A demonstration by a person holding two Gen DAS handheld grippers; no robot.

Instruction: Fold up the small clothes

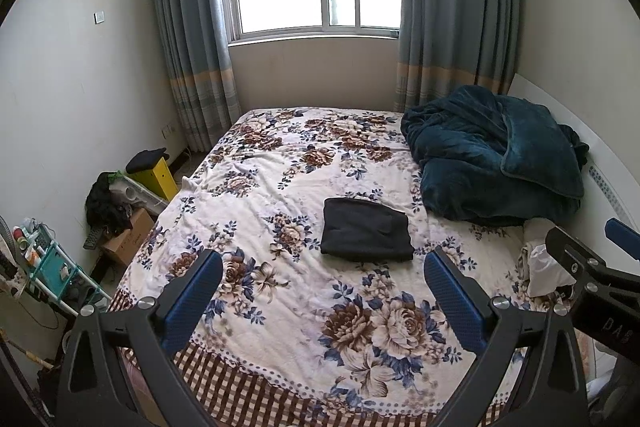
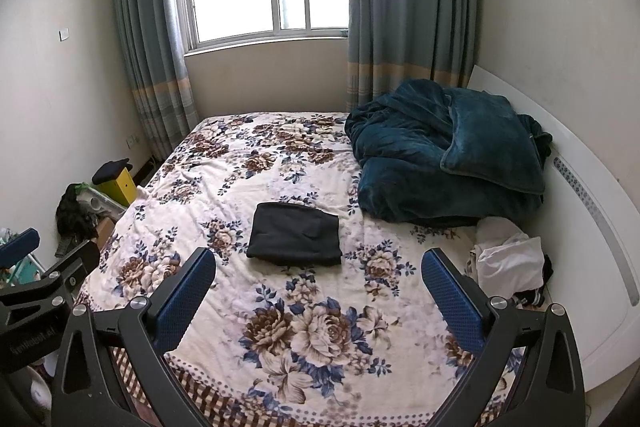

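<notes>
While the flat black folded garment (image 1: 366,230) looks finished on the floral bedspread (image 1: 280,307), a crumpled white cloth pile (image 2: 508,259) seems left; both grippers' fingers (image 1: 200,291) (image 2: 452,291) are spread, empty.

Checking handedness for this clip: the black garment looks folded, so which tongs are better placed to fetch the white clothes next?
Right, probably. The white clothes lie just beyond the right tongs, on their right; from the left tongs they sit far right.

Right gripper (image 2: 318,277): jaws wide apart, empty, above the bed's near edge.
Left gripper (image 2: 24,247): partly seen at left edge.
Black garment (image 2: 295,234): folded flat on floral bedspread (image 2: 280,307).
Teal blanket (image 2: 444,151): heaped by headboard (image 2: 580,227).
White clothes (image 2: 508,259): crumpled beside headboard.
</notes>
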